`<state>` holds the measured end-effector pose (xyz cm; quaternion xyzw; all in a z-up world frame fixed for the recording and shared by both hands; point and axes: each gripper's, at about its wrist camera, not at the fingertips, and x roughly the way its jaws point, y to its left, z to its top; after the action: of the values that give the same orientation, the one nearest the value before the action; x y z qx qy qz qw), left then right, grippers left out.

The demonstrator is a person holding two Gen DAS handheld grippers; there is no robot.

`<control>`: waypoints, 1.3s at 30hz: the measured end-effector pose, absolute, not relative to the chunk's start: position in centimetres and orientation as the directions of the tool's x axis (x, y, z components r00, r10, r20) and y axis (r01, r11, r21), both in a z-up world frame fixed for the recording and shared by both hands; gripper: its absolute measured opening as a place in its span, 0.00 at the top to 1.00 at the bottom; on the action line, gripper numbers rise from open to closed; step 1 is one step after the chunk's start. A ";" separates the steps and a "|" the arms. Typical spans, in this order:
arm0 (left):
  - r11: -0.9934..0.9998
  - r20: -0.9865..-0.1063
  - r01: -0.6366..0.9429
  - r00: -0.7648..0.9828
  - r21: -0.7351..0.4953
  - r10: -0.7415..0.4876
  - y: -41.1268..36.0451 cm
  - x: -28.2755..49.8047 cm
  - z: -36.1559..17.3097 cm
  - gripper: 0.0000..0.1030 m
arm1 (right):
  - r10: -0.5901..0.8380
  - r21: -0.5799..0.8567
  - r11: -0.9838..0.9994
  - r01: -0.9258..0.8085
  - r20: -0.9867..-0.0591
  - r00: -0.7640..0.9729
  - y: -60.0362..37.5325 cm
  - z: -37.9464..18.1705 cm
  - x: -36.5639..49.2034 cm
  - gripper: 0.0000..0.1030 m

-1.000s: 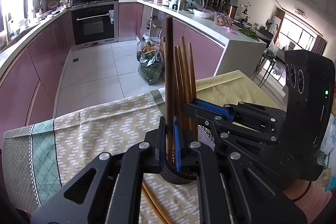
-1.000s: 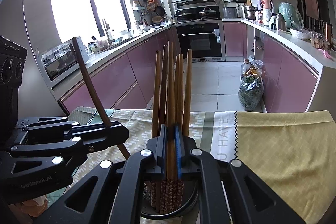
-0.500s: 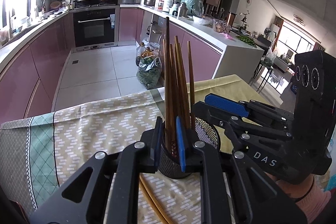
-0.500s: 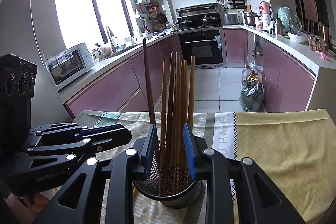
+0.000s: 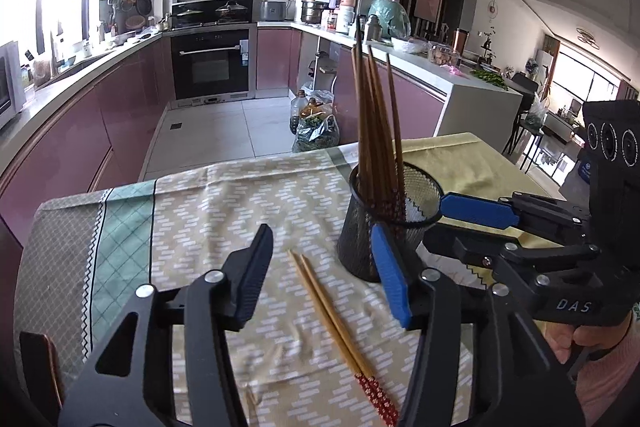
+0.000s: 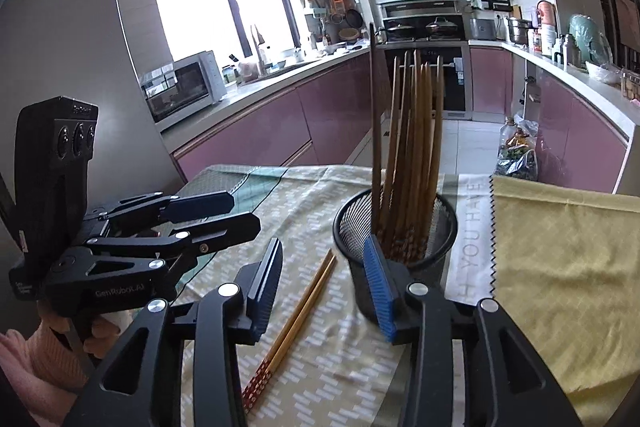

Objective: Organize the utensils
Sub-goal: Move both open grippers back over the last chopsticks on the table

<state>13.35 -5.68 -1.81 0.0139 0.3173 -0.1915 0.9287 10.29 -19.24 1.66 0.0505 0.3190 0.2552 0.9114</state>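
On the tablecloth [image 5: 224, 211], loose chopsticks [image 5: 332, 323] lying flat, patterned ends nearest, left gripper [image 5: 320, 275] and right gripper [image 6: 324, 283] opening, empty.

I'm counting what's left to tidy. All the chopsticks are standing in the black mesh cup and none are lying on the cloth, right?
Not quite. Most chopsticks stand in the black mesh cup, but the right wrist view shows one pair lying on the cloth beside it.

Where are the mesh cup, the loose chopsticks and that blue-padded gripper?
mesh cup [image 5: 362, 251]: left wrist view, on its black front wall.
loose chopsticks [image 5: 326, 311]: left wrist view, mid-shaft of the pair lying on the cloth.
left gripper [image 5: 322, 275]: left wrist view, midway between its fingertips.
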 end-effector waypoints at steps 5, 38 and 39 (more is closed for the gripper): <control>0.948 -0.641 0.301 0.709 -0.100 -0.293 -3.9 12.5 -4.6 0.36 | 0.499 0.259 0.858 -0.444 -0.626 0.599 -18.0 -1.0 9.8 0.59; 0.984 -0.688 0.177 0.714 0.003 -0.126 -2.5 11.4 -8.4 0.12 | 0.379 0.156 0.895 -0.417 -0.759 0.529 -13.7 -6.4 9.7 0.57; 0.984 -0.689 0.177 0.714 0.002 -0.126 -2.5 11.4 -8.4 0.12 | 0.376 0.155 0.896 -0.415 -0.761 0.529 -13.8 -6.4 9.7 0.57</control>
<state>11.43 -2.51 -8.41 0.0341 0.3695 -0.0820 0.9250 9.70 -13.75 -6.40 -0.0228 0.4293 0.2264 0.8740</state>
